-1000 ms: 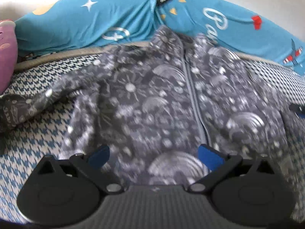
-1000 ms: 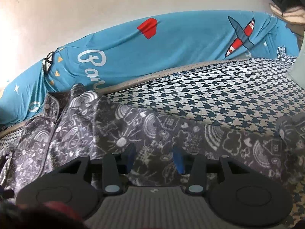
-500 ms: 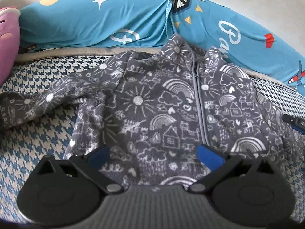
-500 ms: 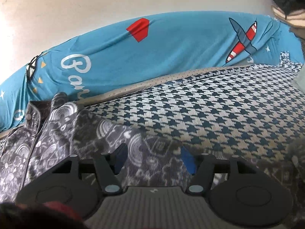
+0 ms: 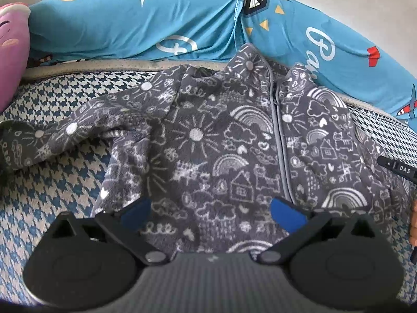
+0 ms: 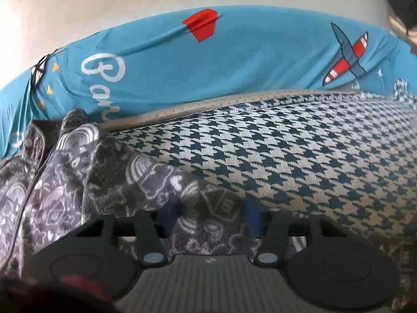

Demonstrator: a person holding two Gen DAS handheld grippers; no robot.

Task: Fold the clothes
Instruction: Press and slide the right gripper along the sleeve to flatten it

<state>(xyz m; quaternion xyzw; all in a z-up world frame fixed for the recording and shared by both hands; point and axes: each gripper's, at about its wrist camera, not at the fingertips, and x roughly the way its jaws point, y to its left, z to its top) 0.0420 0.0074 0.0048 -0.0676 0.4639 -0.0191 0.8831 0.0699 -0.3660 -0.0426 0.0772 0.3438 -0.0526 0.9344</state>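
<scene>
While the grey doodle-print fleece jacket [image 5: 221, 143] lies front-up and zipped on the houndstooth bed cover [image 5: 52, 182], the left claw [image 5: 211, 212] hovers over its near hem, blue fingertips [image 5: 286, 215] spread wide apart, released, nothing between them. Jacket collar points to the far side and touches the blue printed pillow [image 5: 156, 26] that runs along the far edge of the bed. One sleeve [image 5: 39, 140] stretches out to the left, a bit crumpled where it meets the body. Grey zipper [image 5: 277, 140] runs from collar down toward the near hem, right of centre in the left wrist view. Pink plush cushion [image 5: 11, 52] at far left, beside the pillow end. Black part marked "DAS" [image 5: 398, 168] pokes in at the right edge over the jacket's right side; a bit of a hand [image 5: 413, 221] shows below it, mostly cut off. In the right wrist view the right claw [image 6: 212, 216] sits low at the jacket's other sleeve [image 6: 161, 182], which drapes across and between its blue fingertips [image 6: 254, 216]; jaws stand part way apart with fleece bunched in the gap, not clenched on it as far as visible. Bare houndstooth cover fills the right and far side there, pillow with a red plane print [image 6: 346, 57] behind it, pale wall [image 6: 130, 0] above.
</scene>
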